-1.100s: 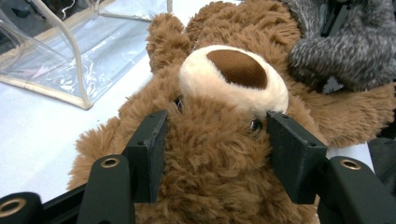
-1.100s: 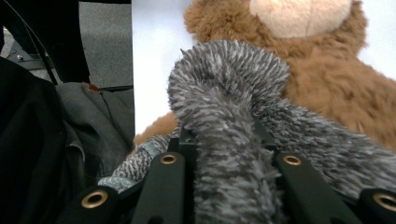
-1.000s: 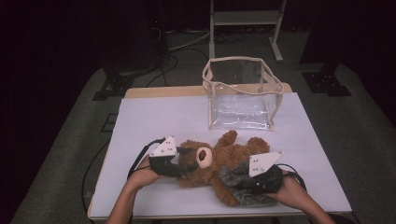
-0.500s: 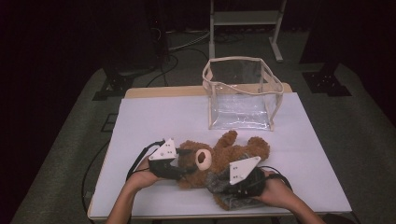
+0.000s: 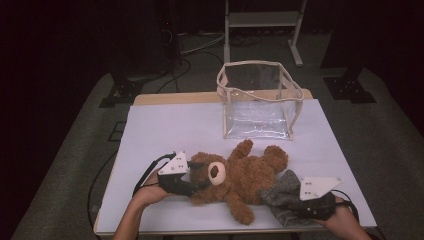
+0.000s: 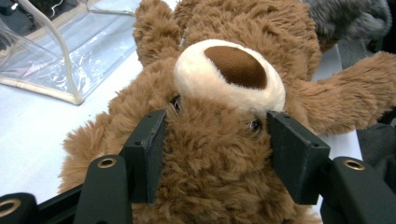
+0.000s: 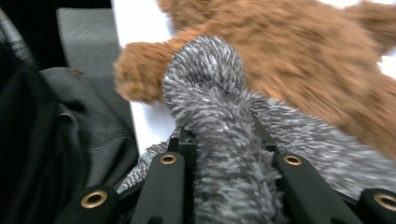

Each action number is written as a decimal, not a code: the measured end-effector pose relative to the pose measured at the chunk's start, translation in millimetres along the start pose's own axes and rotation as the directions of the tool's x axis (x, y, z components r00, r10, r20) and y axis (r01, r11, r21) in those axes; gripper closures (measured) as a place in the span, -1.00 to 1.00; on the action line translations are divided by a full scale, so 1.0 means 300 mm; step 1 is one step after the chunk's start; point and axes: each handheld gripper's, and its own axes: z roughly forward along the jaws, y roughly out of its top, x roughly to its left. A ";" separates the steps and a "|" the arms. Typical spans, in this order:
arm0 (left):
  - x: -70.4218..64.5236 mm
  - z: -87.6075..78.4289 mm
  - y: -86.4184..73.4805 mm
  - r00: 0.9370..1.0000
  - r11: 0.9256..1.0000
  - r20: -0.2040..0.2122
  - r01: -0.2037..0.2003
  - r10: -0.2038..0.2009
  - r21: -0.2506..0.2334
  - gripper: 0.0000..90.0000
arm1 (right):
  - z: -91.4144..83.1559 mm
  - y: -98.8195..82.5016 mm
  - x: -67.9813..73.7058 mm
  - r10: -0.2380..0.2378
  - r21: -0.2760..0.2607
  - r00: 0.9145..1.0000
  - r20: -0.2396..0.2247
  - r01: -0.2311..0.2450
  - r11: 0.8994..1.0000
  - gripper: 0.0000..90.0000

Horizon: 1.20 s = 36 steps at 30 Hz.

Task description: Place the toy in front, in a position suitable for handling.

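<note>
A white-topped desk [image 5: 165,130] with a pale wooden far edge carries a clear plastic bag with cream trim [image 5: 258,100] standing open, a brown plush teddy bear [image 5: 240,177] on its back, and, apparently touching it, a grey fuzzy cloth [image 5: 282,192]

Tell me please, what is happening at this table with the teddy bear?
A person works with two hand-held grippers at a white table. The left gripper has its jaws on either side of the brown teddy bear's head; they have just been opening, the head between them. The right gripper is shut on a grey fuzzy cloth beside the bear's legs. A clear plastic bag stands open behind.
</note>
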 end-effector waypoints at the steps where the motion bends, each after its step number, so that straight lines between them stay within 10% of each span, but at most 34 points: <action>1: -0.002 0.000 -0.001 1.000 1.000 0.001 -0.001 0.001 0.000 -0.11 | -0.015 -0.016 -0.005 0.013 -0.015 1.000 0.015 -0.013 1.000 0.61; 8: -0.014 -0.003 0.002 1.000 1.000 0.013 -0.021 0.021 0.018 -0.12 | -0.051 0.017 -0.054 0.070 -0.126 0.997 0.022 -0.067 0.990 0.61; 18: -0.018 -0.008 -0.003 0.999 0.999 0.021 -0.035 0.035 0.025 -0.13 | 0.064 0.163 -0.100 -0.003 -0.128 1.000 -0.005 0.003 0.992 0.61; 27: -0.022 -0.008 -0.001 0.999 0.999 0.028 -0.042 0.041 0.024 -0.13 | 0.028 0.009 -0.080 0.093 -0.124 0.996 -0.005 -0.092 0.988 0.61; 36: -0.027 -0.008 0.001 0.998 0.998 0.037 -0.049 0.048 0.032 -0.13 | -0.057 -0.124 -0.093 0.231 -0.142 0.973 0.023 -0.226 0.964 0.60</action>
